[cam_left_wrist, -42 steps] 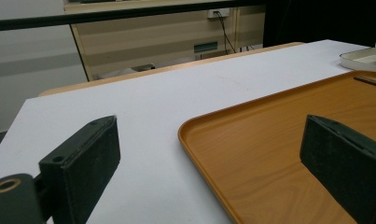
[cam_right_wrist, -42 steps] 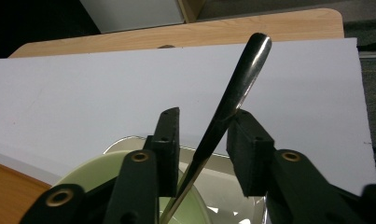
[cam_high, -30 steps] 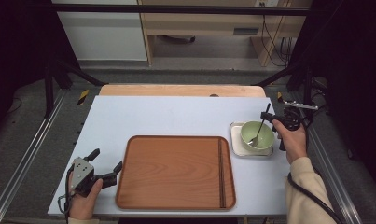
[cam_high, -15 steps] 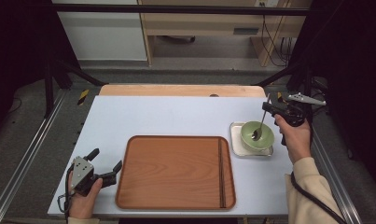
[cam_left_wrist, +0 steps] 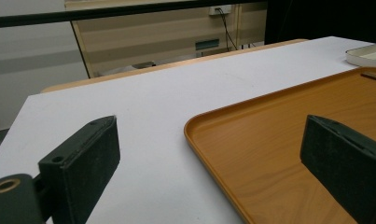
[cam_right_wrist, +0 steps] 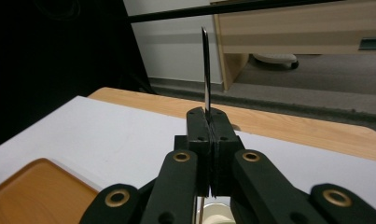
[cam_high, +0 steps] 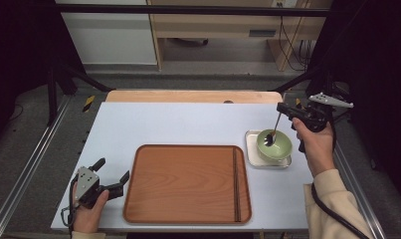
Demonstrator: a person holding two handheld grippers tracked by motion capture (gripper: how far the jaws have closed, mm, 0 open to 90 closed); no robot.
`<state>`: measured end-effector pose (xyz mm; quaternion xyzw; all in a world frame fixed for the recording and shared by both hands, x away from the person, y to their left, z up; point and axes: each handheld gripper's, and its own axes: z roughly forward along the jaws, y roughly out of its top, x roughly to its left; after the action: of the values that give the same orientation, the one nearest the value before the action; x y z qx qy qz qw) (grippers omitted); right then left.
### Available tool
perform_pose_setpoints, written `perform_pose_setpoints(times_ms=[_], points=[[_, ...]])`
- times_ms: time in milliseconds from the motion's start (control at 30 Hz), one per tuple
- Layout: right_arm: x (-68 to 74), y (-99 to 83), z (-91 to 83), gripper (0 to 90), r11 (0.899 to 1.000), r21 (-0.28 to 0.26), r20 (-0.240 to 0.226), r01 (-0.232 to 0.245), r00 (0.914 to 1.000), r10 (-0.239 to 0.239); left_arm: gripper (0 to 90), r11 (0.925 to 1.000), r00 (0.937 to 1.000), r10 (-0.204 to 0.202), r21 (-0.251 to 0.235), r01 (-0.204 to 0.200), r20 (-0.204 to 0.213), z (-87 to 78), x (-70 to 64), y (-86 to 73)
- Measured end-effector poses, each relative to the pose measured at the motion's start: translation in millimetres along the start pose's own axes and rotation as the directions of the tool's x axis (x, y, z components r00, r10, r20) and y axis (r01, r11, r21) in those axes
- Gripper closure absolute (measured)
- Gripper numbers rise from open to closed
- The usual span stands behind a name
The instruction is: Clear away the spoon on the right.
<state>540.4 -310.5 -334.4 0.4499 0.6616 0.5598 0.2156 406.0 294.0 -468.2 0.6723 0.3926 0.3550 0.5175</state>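
While I watch from above, the white table (cam_high: 188,124) spreads widest, with the wooden tray (cam_high: 185,181) lying flat near its front edge. A pair of dark chopsticks (cam_high: 235,184) lies along the tray's right side. Just right of the tray sits a small white square dish (cam_high: 251,149), and on it stands the green bowl (cam_high: 280,149).

I see my right gripper (cam_high: 283,109) held above and behind the bowl, its jaws pressed together on the handle of a metal spoon (cam_high: 273,129). The spoon hangs down at a slant from the jaws, and its bowl end sits inside the green bowl. In the right gripper view the spoon's handle (cam_right_wrist: 205,70) sticks straight up out of the closed jaws.

My left gripper (cam_high: 113,181) rests at the table's front left corner, jaws spread wide and holding nothing, one tip touching or just beside the tray's left rim (cam_left_wrist: 195,135).
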Motion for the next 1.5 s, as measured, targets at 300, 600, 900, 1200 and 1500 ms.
perform_pose_setpoints(times_ms=[300,600,900,1200,1500], points=[[27.4,-6.5,7.6,89.6,1.0,0.023,-0.063,0.017,0.9979,-0.015,4.5,1.0,1.0,0.002,0.003,-0.002,0.002,0.3,0.0,-0.1],[66.5,-14.0,17.1,89.7,0.999,0.038,-0.156,0.038,0.9872,-0.032,4.3,1.0,1.0,-0.004,-0.003,0.004,0.004,1.6,0.2,-0.4],[112.1,-42.1,29.2,89.6,0.993,0.097,-0.278,0.07,0.9598,-0.041,4.3,1.0,1.0,0.002,0.005,-0.002,-0.001,1.7,1.3,-0.3],[129.5,-66.7,32.2,89.7,0.988,0.153,-0.326,0.037,0.9453,0.015,4.3,1.0,1.0,-0.002,-0.006,0.002,-0.002,0.5,2.5,0.3],[133.2,-84.9,30.0,89.6,0.986,0.169,-0.347,0.004,0.9362,0.055,4.3,0.9999,0.9999,-0.011,-0.005,0.011,-0.001,2.5,2.4,-0.6]])
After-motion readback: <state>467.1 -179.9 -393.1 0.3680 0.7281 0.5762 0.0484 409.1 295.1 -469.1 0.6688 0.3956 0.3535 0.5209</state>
